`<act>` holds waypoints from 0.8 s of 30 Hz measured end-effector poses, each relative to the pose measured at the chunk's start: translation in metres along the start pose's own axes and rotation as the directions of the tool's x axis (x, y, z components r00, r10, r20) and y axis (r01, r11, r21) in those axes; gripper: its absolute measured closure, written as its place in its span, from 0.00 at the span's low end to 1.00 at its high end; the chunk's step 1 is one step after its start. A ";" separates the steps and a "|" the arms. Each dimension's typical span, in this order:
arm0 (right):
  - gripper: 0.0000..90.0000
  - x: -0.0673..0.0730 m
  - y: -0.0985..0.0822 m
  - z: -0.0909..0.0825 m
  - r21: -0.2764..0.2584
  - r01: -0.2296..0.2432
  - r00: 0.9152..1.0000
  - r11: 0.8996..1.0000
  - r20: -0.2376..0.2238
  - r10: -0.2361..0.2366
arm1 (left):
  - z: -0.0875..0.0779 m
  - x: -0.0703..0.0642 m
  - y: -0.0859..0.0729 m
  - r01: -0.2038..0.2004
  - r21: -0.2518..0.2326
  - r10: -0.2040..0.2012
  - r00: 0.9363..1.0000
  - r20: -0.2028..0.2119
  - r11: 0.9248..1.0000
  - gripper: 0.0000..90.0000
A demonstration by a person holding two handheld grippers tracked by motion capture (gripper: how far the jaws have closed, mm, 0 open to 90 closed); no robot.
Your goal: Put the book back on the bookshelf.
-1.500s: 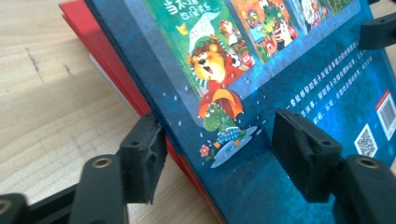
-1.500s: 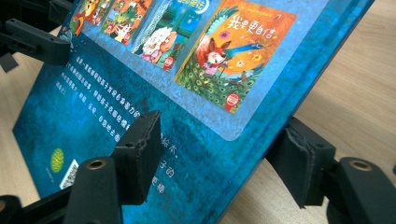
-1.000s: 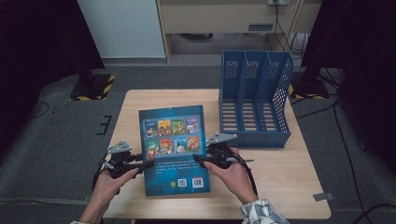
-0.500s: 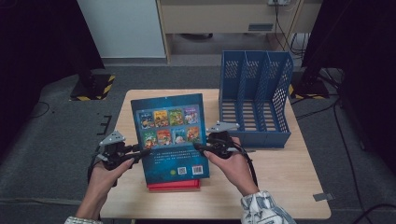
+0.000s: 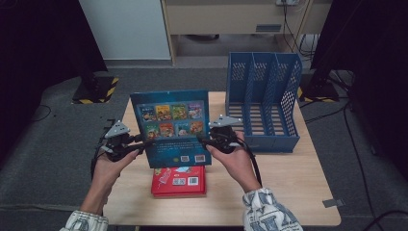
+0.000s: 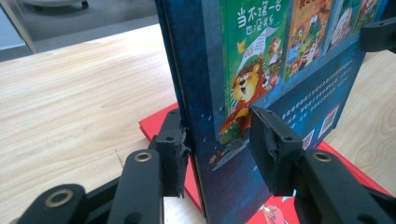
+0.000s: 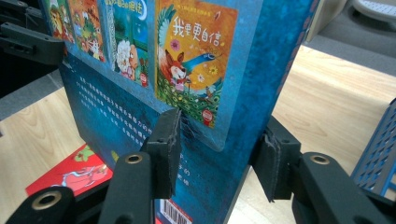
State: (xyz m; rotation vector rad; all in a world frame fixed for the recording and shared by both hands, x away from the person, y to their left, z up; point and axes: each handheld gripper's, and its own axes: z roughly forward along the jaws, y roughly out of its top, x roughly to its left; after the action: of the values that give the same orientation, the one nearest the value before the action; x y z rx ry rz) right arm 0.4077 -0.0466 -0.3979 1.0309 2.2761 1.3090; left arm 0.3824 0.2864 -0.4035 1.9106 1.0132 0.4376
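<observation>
Blue book [image 5: 171,126] upright (both grippers clamping), red book [image 5: 179,181] beneath

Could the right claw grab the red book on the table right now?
Probably not yet. The right claw is shut on the edge of the blue book, sharing it with the left claw. The red book lies open to reach just below, but the claw must let go first.
</observation>
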 end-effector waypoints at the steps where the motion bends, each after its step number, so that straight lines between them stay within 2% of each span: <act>1: 0.62 0.000 0.000 0.000 -0.003 0.005 1.000 1.000 0.002 -0.005 | 0.001 0.001 0.000 -0.002 -0.001 0.002 1.000 -0.002 1.000 0.63; 7: 0.63 0.002 0.002 0.003 -0.013 0.018 1.000 1.000 0.019 -0.018 | 0.002 0.004 0.002 -0.002 -0.042 0.001 1.000 -0.026 0.999 0.62; 9: 0.63 0.003 0.003 0.004 -0.014 0.021 0.999 1.000 0.024 -0.021 | 0.001 0.005 0.004 -0.016 -0.048 0.014 0.999 -0.035 0.999 0.61; 14: 0.65 0.007 0.001 0.001 -0.025 0.042 0.999 0.999 0.023 -0.042 | 0.001 0.006 0.002 -0.025 -0.041 0.024 0.999 -0.034 0.999 0.60; 21: 0.67 0.010 -0.001 -0.003 -0.033 0.051 0.999 0.998 0.015 -0.051 | 0.000 0.006 -0.004 -0.016 -0.064 0.013 0.999 -0.036 0.998 0.60; 24: 0.68 0.014 -0.001 -0.006 -0.031 0.071 0.997 0.997 0.002 -0.071 | 0.000 0.006 -0.004 -0.006 -0.074 0.003 0.999 -0.033 0.997 0.57</act>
State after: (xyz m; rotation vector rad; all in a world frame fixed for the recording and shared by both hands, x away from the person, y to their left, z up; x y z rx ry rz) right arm 0.3939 -0.0409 -0.3946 0.9318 2.2629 1.3104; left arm 0.3843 0.2923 -0.4077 1.8454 1.0009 0.5039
